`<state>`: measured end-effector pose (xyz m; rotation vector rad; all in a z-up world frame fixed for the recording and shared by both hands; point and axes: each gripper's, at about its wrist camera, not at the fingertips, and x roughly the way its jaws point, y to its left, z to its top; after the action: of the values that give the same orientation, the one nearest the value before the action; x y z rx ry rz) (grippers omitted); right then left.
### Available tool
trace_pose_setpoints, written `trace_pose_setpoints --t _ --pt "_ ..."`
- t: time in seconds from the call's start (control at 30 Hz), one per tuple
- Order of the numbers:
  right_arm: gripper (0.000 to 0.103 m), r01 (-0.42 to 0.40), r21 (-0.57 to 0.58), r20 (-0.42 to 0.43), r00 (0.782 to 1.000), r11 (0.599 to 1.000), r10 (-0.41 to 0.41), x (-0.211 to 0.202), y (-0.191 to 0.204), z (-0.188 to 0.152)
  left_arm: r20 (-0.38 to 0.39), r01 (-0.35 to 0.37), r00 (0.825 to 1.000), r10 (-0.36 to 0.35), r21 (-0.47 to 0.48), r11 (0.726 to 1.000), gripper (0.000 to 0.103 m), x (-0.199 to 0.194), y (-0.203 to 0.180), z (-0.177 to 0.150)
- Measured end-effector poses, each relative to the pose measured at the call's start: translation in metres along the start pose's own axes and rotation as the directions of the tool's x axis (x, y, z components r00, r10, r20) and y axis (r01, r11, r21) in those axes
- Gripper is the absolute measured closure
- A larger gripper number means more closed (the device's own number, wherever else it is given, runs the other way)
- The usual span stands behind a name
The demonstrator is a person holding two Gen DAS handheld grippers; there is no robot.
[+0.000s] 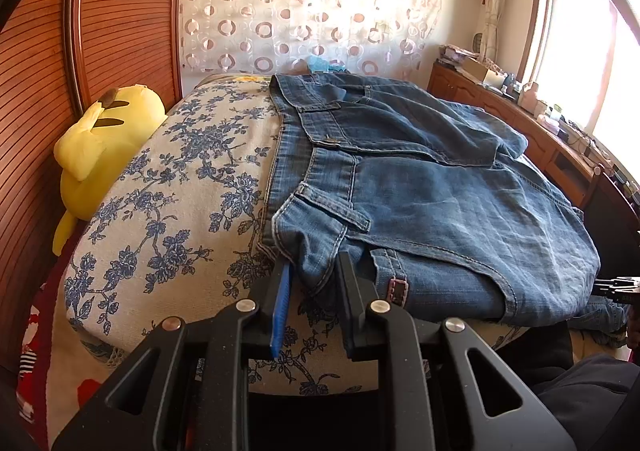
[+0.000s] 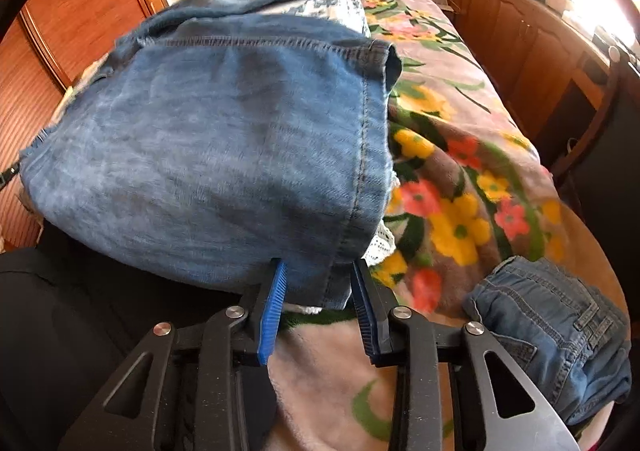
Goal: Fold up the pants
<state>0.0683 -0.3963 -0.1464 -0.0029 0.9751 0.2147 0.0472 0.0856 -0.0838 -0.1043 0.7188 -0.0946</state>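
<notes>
- The jaws of the left gripper point(image 1: 312, 279) pinch a corner of the waistband of the blue denim pants point(image 1: 440, 187); cloth bunches between the blue pad and the black finger at about 6 o'clock in the left wrist view.
- The jaws of the right gripper point(image 2: 320, 283) stand part-way apart with the denim's lower edge between the two ribbed blue pads; they seem to hold it, though the actual contact is hard to make out.
- The pants lie across the bed, mostly over the white bedspread printed with blue flowers point(image 1: 168, 187). The waistband, belt loops and button run from 12 o'clock down toward 6 in the left view, and the body of the garment spreads toward 3 o'clock.
- In the right wrist view the denim point(image 2: 208, 139) fills the frame from 9 to 12 o'clock as a broad doubled panel with a stitched hem across its top, slightly blurred.
- My judgement: at least one fold is already in, since the cloth lies in layers and a leg hem sits on top. A further fold and a smoothing look to be left.
- A second bundle of blue denim point(image 2: 556, 335) sits at 4 o'clock in the right view on the brightly flowered fleece blanket point(image 2: 460, 171).
- A yellow plush toy point(image 1: 100, 147) leans by the slatted wooden wardrobe point(image 1: 60, 51) at 9 o'clock.
</notes>
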Motion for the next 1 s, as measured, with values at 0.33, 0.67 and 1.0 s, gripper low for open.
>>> trace_pose_setpoints --t 0.33,0.67,1.0 --pt "0.054 -0.094 0.058 0.041 0.995 0.994 0.092 0.01 -0.018 -0.004 -0.003 0.003 1.0 -0.003 0.001 1.0 0.081 0.002 -0.001 -0.002" --pt "0.094 -0.178 0.045 0.014 0.984 0.983 0.177 0.022 -0.031 -0.011 0.005 0.006 1.0 -0.006 0.012 1.0 0.081 0.001 -0.001 -0.002" --pt "0.1 -0.216 0.009 0.188 0.959 0.976 0.21 -0.045 -0.038 0.013 0.091 0.061 0.994 -0.061 0.004 0.998 0.088 -0.019 -0.006 0.015"
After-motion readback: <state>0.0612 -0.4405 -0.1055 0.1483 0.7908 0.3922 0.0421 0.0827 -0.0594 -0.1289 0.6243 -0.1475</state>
